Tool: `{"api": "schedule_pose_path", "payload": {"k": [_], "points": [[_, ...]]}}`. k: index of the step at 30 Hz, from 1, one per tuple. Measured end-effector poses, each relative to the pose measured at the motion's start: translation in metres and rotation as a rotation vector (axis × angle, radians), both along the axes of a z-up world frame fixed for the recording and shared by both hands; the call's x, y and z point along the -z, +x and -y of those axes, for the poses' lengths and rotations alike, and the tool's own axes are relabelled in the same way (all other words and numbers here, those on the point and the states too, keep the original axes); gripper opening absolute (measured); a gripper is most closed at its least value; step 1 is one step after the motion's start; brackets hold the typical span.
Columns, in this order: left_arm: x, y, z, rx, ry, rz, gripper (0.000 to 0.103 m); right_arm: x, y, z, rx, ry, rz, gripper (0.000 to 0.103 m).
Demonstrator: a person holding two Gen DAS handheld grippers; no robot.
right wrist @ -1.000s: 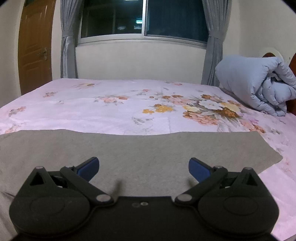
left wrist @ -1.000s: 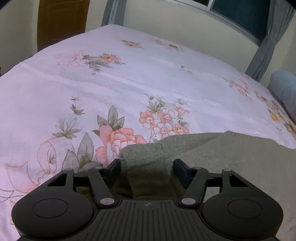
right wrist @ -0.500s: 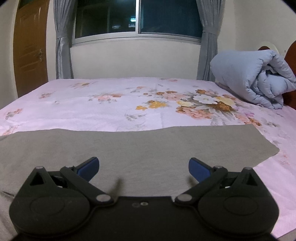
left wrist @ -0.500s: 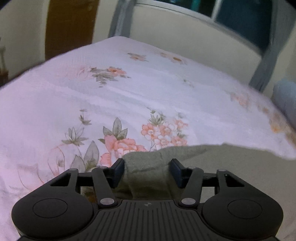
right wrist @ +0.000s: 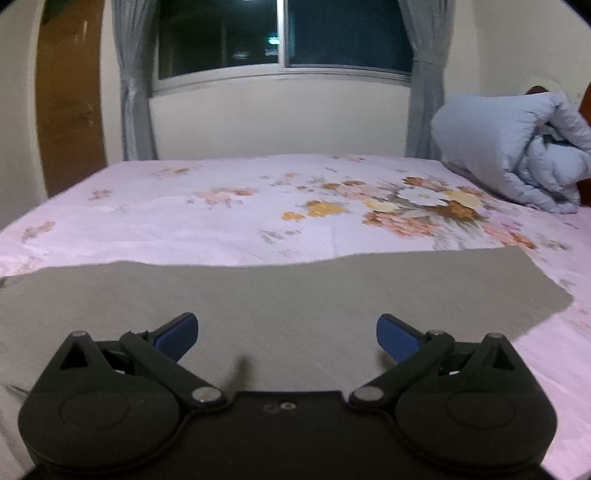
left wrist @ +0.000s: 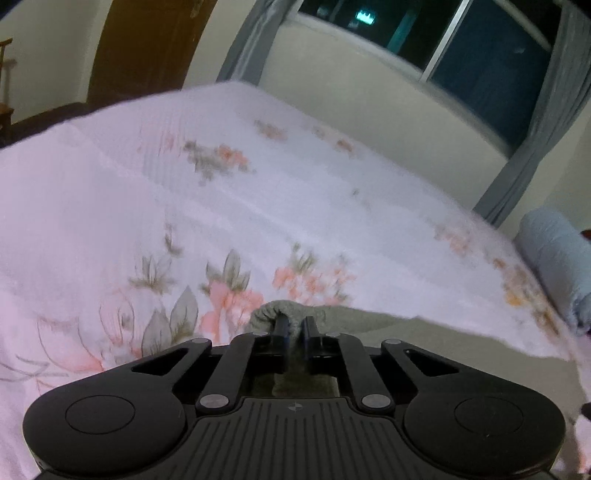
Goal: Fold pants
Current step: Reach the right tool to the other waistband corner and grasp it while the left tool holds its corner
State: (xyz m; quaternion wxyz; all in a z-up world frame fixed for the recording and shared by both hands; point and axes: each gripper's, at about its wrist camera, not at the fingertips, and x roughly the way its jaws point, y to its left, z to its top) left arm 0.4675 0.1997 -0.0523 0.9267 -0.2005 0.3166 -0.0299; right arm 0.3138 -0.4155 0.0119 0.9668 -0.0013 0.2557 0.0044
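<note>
Grey-green pants (right wrist: 295,295) lie flat across the near part of the bed in the right wrist view. In the left wrist view their corner (left wrist: 291,314) is bunched up between the fingers of my left gripper (left wrist: 294,326), which is shut on the cloth and lifts it a little off the sheet. My right gripper (right wrist: 286,328) hovers just over the middle of the pants, its blue-padded fingers (right wrist: 177,332) wide open with nothing between them.
The bed carries a pink floral sheet (right wrist: 258,206). A rolled pale-blue duvet (right wrist: 513,147) lies at the far right by the headboard, also seen in the left wrist view as a blue roll (left wrist: 554,262). A wooden door (right wrist: 70,103) and a curtained window (right wrist: 284,33) stand beyond.
My left gripper has closed on the corner of the pants and risen, tilting up so more of the room shows. The right gripper has hardly moved and stays open.
</note>
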Motion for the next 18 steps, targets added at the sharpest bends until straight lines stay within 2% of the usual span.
{"api": "schedule_pose_path", "payload": {"k": [9,14,18], "points": [[-0.041,-0.023,-0.009,0.002,-0.023,0.075,0.007,-0.006,0.048,-0.004,-0.163,-0.013,-0.011,0.094],[-0.045,-0.030,-0.006,-0.040,-0.012,0.077,0.007,0.003,0.072,-0.014,-0.261,-0.033,-0.035,0.080],[-0.045,-0.033,-0.001,-0.067,-0.006,0.083,0.007,0.011,0.090,-0.023,-0.343,-0.090,-0.055,0.076]]}}
